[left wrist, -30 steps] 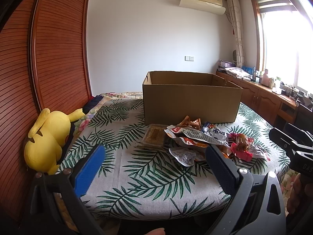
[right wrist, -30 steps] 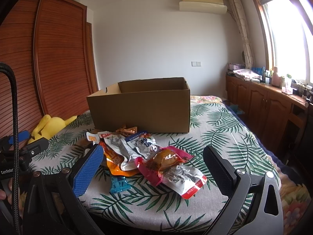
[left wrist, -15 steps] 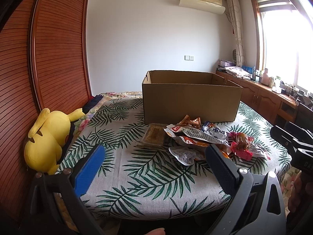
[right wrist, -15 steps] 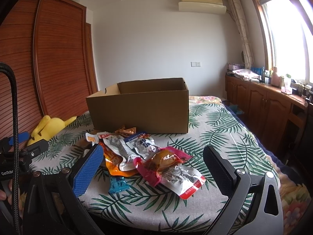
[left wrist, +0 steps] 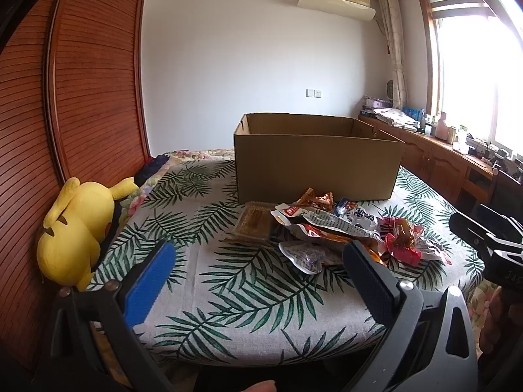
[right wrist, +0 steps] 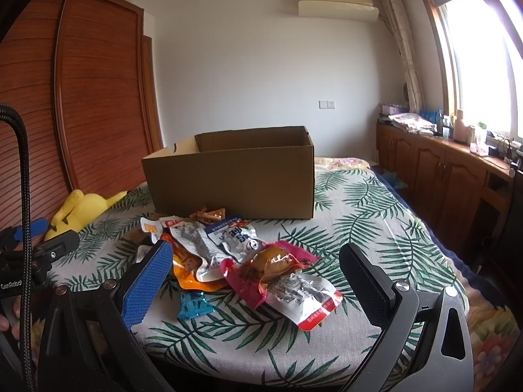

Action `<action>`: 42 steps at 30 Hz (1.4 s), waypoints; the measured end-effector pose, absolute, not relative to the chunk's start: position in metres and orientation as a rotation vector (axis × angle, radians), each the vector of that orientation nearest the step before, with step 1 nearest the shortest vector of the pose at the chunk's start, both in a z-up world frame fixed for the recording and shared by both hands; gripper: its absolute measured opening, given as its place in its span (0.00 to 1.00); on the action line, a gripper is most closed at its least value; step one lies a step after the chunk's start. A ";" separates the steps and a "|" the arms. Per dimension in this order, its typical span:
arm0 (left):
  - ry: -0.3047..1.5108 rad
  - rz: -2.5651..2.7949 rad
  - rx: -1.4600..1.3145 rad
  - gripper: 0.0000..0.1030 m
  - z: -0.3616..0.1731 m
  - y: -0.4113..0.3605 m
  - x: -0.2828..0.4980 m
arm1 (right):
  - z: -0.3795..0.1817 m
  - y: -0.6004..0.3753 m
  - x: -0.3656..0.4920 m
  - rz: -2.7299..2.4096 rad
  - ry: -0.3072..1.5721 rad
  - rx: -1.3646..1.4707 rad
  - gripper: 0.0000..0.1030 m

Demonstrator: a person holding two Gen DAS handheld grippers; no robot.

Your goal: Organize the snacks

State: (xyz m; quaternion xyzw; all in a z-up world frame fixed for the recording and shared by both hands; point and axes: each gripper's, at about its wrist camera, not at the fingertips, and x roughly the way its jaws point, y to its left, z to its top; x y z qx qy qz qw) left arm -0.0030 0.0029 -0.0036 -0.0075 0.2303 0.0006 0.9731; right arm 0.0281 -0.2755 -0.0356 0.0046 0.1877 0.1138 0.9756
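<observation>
Both grippers were held above the near edge of a bed covered in a leaf-print cloth, each with its jaws spread wide and holding nothing. The left gripper faced bare cloth, with the snacks lying ahead of it and to its right, just past its right finger; a clear tray of brown food sat at the pile's left end. The right gripper pointed straight at the same pile, so that a pink packet lay between its fingers, a small blue packet lay near its left finger, and a white pouch lay just beyond. An open box stood on the cloth directly behind the pile, ahead of both grippers; its interior was hidden. A yellow plush rested far to the left of the left gripper, against a wooden wardrobe.
</observation>
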 end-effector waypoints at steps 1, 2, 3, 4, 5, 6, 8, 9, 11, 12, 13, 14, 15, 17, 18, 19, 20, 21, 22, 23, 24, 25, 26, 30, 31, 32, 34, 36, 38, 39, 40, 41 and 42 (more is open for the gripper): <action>0.467 -0.001 -0.013 1.00 -0.005 0.002 -0.001 | -0.037 -0.276 0.029 0.229 0.382 0.007 1.00; 0.472 -0.004 -0.010 1.00 -0.007 0.001 0.001 | -0.037 -0.276 0.031 0.228 0.385 0.004 1.00; 0.476 -0.007 -0.010 1.00 -0.008 0.000 0.003 | -0.038 -0.277 0.032 0.227 0.385 0.001 1.00; 0.481 -0.012 -0.012 1.00 -0.009 -0.001 0.005 | -0.038 -0.277 0.034 0.224 0.388 -0.004 1.00; 0.484 -0.014 -0.013 1.00 -0.011 -0.001 0.007 | -0.039 -0.278 0.036 0.224 0.392 -0.007 0.99; 0.486 -0.017 -0.011 1.00 -0.012 -0.003 0.009 | -0.040 -0.277 0.038 0.225 0.395 -0.009 0.99; 0.498 -0.025 -0.004 1.00 -0.014 -0.005 0.014 | -0.041 -0.279 0.042 0.223 0.397 -0.016 0.99; 0.504 -0.030 -0.003 1.00 -0.015 -0.006 0.016 | -0.041 -0.279 0.044 0.225 0.399 -0.020 0.99; 0.521 -0.047 -0.007 1.00 -0.018 -0.007 0.023 | -0.042 -0.280 0.048 0.236 0.410 -0.024 0.99; 0.529 -0.056 -0.012 1.00 -0.018 -0.007 0.025 | -0.043 -0.280 0.051 0.242 0.418 -0.026 0.98; 0.539 -0.065 -0.015 1.00 -0.020 -0.007 0.029 | -0.044 -0.281 0.055 0.255 0.431 -0.028 0.96; 0.548 -0.075 -0.015 1.00 -0.021 -0.008 0.033 | -0.045 -0.282 0.059 0.270 0.447 -0.031 0.94; 0.555 -0.082 -0.014 1.00 -0.022 -0.009 0.036 | -0.046 -0.282 0.062 0.280 0.462 -0.034 0.92; 0.575 -0.100 -0.017 0.99 -0.025 -0.011 0.043 | -0.051 -0.284 0.074 0.305 0.509 -0.041 0.85; 0.582 -0.110 -0.024 0.99 -0.026 -0.011 0.046 | -0.053 -0.285 0.079 0.314 0.528 -0.043 0.84; 0.590 -0.115 -0.031 0.99 -0.028 -0.011 0.050 | -0.054 -0.287 0.083 0.322 0.543 -0.045 0.81; 0.601 -0.120 -0.035 0.99 -0.029 -0.011 0.055 | -0.056 -0.288 0.087 0.331 0.554 -0.046 0.80; 0.610 -0.125 -0.038 0.99 -0.031 -0.011 0.058 | -0.057 -0.289 0.091 0.338 0.569 -0.046 0.80; 0.623 -0.130 -0.043 0.98 -0.032 -0.011 0.063 | -0.058 -0.291 0.096 0.345 0.588 -0.045 0.79; 0.636 -0.135 -0.050 0.97 -0.034 -0.011 0.067 | -0.060 -0.291 0.099 0.352 0.602 -0.044 0.79; 0.643 -0.141 -0.057 0.97 -0.034 -0.011 0.070 | -0.061 -0.292 0.102 0.358 0.616 -0.043 0.79; 0.650 -0.147 -0.068 0.97 -0.035 -0.010 0.073 | -0.063 -0.292 0.105 0.365 0.629 -0.039 0.79; 0.655 -0.145 -0.075 0.97 -0.035 -0.010 0.077 | -0.064 -0.292 0.109 0.377 0.644 -0.031 0.77; 0.662 -0.139 -0.083 0.97 -0.035 -0.012 0.087 | -0.070 -0.289 0.123 0.405 0.723 0.011 0.69; 0.661 -0.137 -0.081 0.97 -0.035 -0.013 0.088 | -0.072 -0.288 0.126 0.415 0.741 0.025 0.67; 0.661 -0.136 -0.079 0.97 -0.034 -0.013 0.090 | -0.075 -0.286 0.130 0.411 0.758 0.028 0.65; 0.664 -0.135 -0.079 0.97 -0.033 -0.014 0.092 | -0.077 -0.284 0.137 0.397 0.783 0.021 0.65; 0.667 -0.135 -0.087 0.97 -0.031 -0.014 0.095 | -0.080 -0.283 0.142 0.378 0.801 0.006 0.65; 0.672 -0.136 -0.097 0.97 -0.030 -0.013 0.097 | -0.082 -0.282 0.146 0.379 0.808 0.009 0.66; 0.674 -0.137 -0.099 0.97 -0.031 -0.013 0.098 | -0.082 -0.281 0.148 0.376 0.809 0.003 0.66; 0.681 -0.138 -0.104 0.97 -0.032 -0.014 0.098 | -0.083 -0.280 0.149 0.378 0.809 -0.007 0.67; 0.687 -0.139 -0.108 0.97 -0.032 -0.014 0.099 | -0.085 -0.278 0.151 0.387 0.815 -0.019 0.67; 0.690 -0.139 -0.109 0.97 -0.033 -0.014 0.100 | -0.085 -0.278 0.152 0.393 0.817 -0.023 0.67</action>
